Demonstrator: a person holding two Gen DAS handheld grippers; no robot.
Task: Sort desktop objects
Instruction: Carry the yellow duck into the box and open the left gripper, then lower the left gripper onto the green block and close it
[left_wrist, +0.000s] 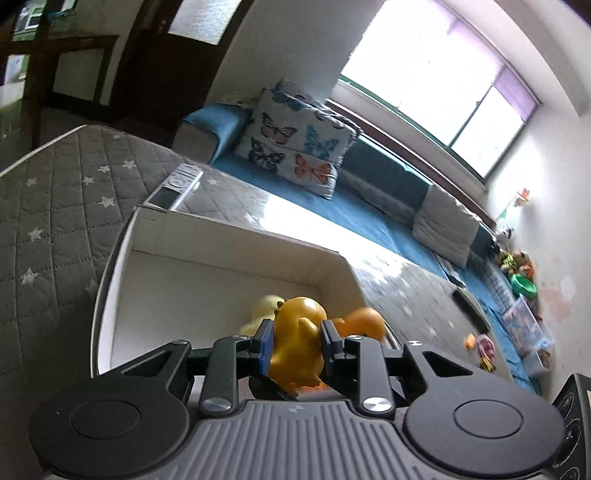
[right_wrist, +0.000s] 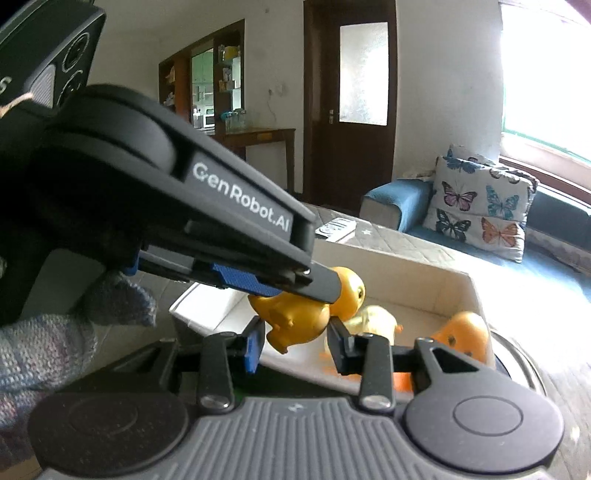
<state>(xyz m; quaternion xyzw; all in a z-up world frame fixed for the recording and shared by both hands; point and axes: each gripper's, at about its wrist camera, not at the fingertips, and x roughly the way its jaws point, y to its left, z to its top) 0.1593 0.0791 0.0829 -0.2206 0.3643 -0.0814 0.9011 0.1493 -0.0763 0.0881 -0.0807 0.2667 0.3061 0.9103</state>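
My left gripper is shut on a yellow-orange rubber duck and holds it above a white open box. In the right wrist view the same duck hangs in the left gripper, which reaches in from the upper left. My right gripper is just below and around the duck's underside, its fingers slightly apart and not clearly gripping. A pale yellow duck and an orange duck lie in the box.
The box stands on a grey quilted star-pattern surface. A white remote control lies beyond the box. A blue sofa with a butterfly cushion is behind. Toys lie at the far right.
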